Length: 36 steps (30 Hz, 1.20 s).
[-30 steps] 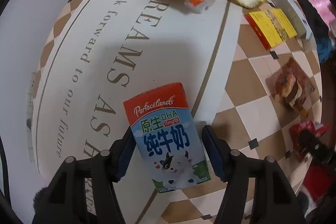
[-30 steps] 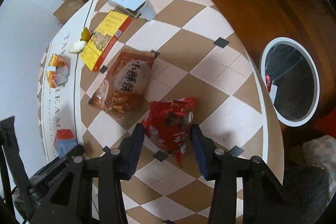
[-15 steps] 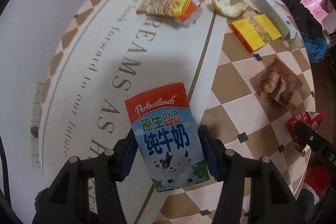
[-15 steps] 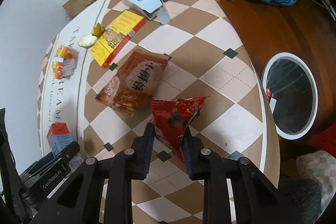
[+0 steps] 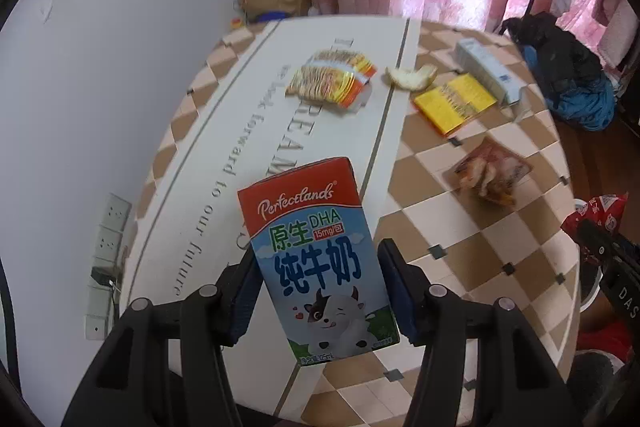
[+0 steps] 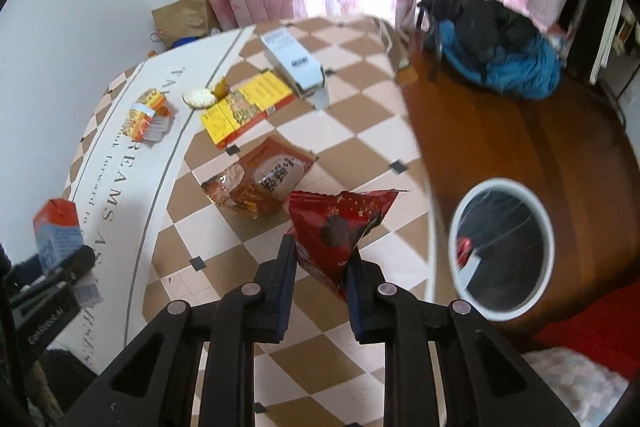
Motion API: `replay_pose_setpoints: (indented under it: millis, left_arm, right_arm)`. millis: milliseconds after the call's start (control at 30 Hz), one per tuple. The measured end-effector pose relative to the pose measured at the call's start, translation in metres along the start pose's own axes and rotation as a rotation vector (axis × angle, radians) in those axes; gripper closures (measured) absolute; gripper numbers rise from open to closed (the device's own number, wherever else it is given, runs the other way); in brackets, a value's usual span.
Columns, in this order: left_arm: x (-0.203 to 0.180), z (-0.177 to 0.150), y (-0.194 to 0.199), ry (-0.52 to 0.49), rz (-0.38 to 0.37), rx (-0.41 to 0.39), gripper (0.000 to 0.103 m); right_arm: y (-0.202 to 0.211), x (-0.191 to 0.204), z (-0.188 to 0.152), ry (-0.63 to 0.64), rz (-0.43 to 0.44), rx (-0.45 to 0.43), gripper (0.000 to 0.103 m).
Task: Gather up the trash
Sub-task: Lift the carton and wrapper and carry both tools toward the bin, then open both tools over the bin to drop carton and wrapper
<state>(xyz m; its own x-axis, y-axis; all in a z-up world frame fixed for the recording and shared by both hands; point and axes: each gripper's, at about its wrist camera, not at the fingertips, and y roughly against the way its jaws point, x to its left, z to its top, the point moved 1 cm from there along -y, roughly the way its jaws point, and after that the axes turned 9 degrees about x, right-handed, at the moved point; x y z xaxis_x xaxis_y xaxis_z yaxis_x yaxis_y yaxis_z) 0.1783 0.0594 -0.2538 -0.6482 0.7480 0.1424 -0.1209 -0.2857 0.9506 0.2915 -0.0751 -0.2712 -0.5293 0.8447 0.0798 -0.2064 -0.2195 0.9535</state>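
Left tongs: clamped on small red-and-blue cardboard milk carton, held by its two narrow side walls, low on the body, printed front toward camera, raised clear of the desk. Carton judged stiff at edges and corners but w/ walls that can be dented; prob. light if emptied, contents not visible. Coated card is likely slick, so a grip across the side walls near mid-height is judged sound; hard squeeze to be avoided in case liquid is left.

Right tongs: drawn narrow, pinched on lower corner of crinkled red foil snack bag, bag lifted off desk, top seam flared outward. Bag judged v. light, soft, floppy, slippery film; it can be held only by pinching a fold or a sealed seam, since the body would collapse. Slip-out is the main risk if swung fast.

White round bin w/ dark liner is seen on the wood floor just off the desk edge, right of the bag; some red trash already inside.

Left on desk, well apart from both tongs: orange-brown snack wrapper, flat yellow box, white-blue carton lying on its side, yellow-orange noodle packet, piece of peel. All flat and light by look; edge pinches would be needed.
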Motion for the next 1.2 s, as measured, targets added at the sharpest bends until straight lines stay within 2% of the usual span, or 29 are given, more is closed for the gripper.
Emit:
replay_pose_setpoints:
  millis: [233,367,500,667,900,1133,1200]
  left_arm:
    - [-0.017,0.008,0.04,-0.044,-0.014,-0.1,0.049]
    - [-0.044,0.017,0.073,-0.084,-0.048,-0.161,0.049]
    - [-0.084,0.027,0.107,-0.144,-0.087,-0.228,0.049]
    - [-0.145,0.039,0.131,-0.224,-0.151,-0.267,0.049]
    - [-0.248,0.048,0.123,-0.368,-0.23,-0.237,0.049]
    - [-0.337,0.041,0.076,-0.514,-0.267,-0.136,0.049]
    - [-0.359,0.04,0.054,-0.55,-0.278,-0.081,0.049]
  right_arm:
    - [0.05,-0.014,-0.002,0.024,-0.033,-0.131,0.08]
    - [0.08,-0.036,0.0,-0.005,-0.023,-0.191,0.08]
    - [0.109,-0.073,0.003,-0.053,-0.024,-0.242,0.081]
    - [0.136,-0.132,0.004,-0.121,-0.061,-0.283,0.081]
    - [0.139,-0.228,0.0,-0.209,-0.16,-0.27,0.081]
    - [0.082,-0.317,-0.011,-0.302,-0.208,-0.153,0.081]
    - [0.058,-0.337,-0.015,-0.327,-0.199,-0.103,0.081]
